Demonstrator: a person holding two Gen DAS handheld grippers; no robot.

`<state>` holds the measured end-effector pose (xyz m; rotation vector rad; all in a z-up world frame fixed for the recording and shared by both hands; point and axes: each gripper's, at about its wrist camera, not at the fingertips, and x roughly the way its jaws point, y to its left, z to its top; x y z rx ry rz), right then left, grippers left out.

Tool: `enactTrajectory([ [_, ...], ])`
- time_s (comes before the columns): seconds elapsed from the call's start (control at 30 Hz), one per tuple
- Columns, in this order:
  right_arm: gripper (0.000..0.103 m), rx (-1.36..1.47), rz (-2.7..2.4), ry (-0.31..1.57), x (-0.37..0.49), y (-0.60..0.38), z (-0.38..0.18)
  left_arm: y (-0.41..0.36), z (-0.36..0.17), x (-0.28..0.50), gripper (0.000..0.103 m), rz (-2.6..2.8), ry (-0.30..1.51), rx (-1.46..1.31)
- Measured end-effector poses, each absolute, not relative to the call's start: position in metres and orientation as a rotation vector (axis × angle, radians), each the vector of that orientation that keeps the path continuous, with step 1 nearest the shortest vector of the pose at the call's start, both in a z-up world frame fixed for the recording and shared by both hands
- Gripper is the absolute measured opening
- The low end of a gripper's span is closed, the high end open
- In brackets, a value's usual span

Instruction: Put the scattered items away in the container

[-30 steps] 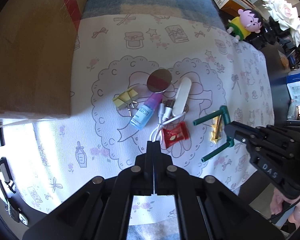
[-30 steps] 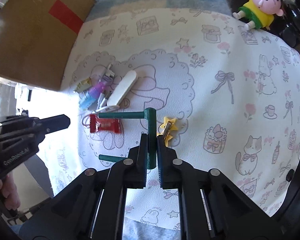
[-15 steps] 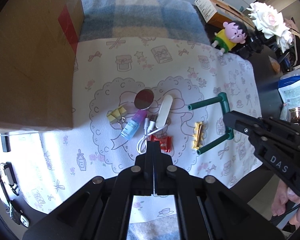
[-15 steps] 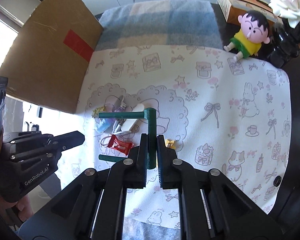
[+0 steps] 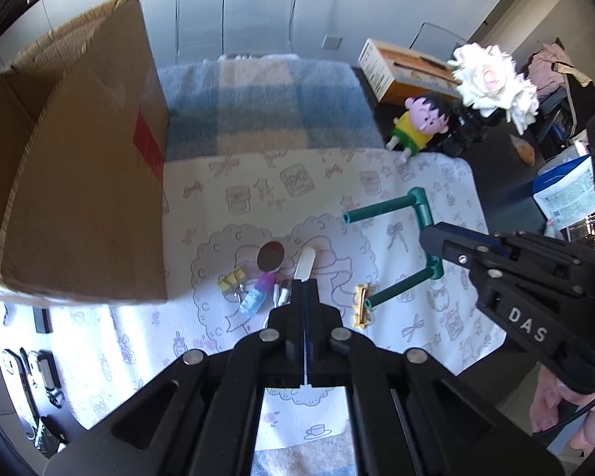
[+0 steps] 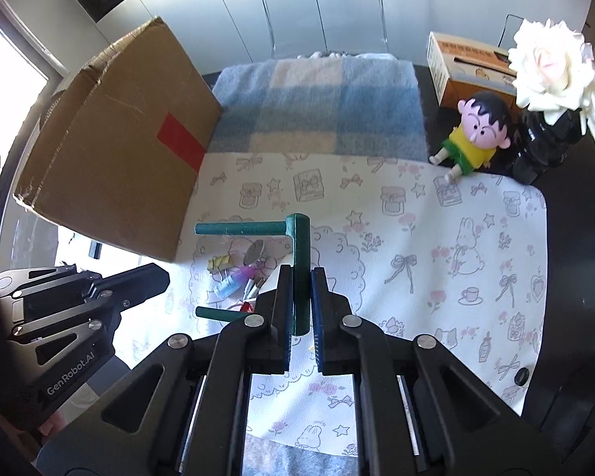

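My right gripper (image 6: 300, 273) is shut on a green U-shaped piece (image 6: 300, 252) and holds it in the air above the patterned mat; it also shows in the left wrist view (image 5: 423, 208). My left gripper (image 5: 304, 286) is shut and empty, high above a pile of small items: a round mirror (image 5: 271, 256), a white case (image 5: 306, 263), a purple-blue bottle (image 5: 254, 298), yellow binder clips (image 5: 231, 279) and a yellow hair clip (image 5: 361, 311). A tall cardboard box (image 5: 79, 198) stands at the left, also in the right wrist view (image 6: 115, 166).
A patterned white mat (image 6: 436, 246) lies over a blue plaid blanket (image 6: 317, 107). A doll (image 6: 474, 135), white roses in a dark vase (image 6: 551, 63) and an orange box (image 6: 468, 67) stand at the back right. Dark floor lies off the mat's right edge.
Both grippers have risen well above the mat. The right gripper lifted the green piece off the mat. The left gripper stays shut and empty.
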<state>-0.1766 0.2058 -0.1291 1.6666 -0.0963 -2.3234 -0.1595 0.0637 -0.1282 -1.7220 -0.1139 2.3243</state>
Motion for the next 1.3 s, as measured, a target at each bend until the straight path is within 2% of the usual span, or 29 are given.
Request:
enactTrajectory([
  [0.93,0.009,1.404,-2.425,-0.015,-0.197,0.171,-0.013,0.029,-0.018,-0.180,0.000,2.543,-0.177,-1.436],
  [1.13,0.009,1.391,-2.416,0.009,-0.202,0.157,-0.009,0.022,-0.021,-0.179,0.000,2.536,-0.192,-1.460],
  [1.3,0.009,1.458,-2.395,-0.018,-0.197,0.164,-0.031,0.031,-0.044,-0.170,0.000,2.485,-0.179,-1.522],
])
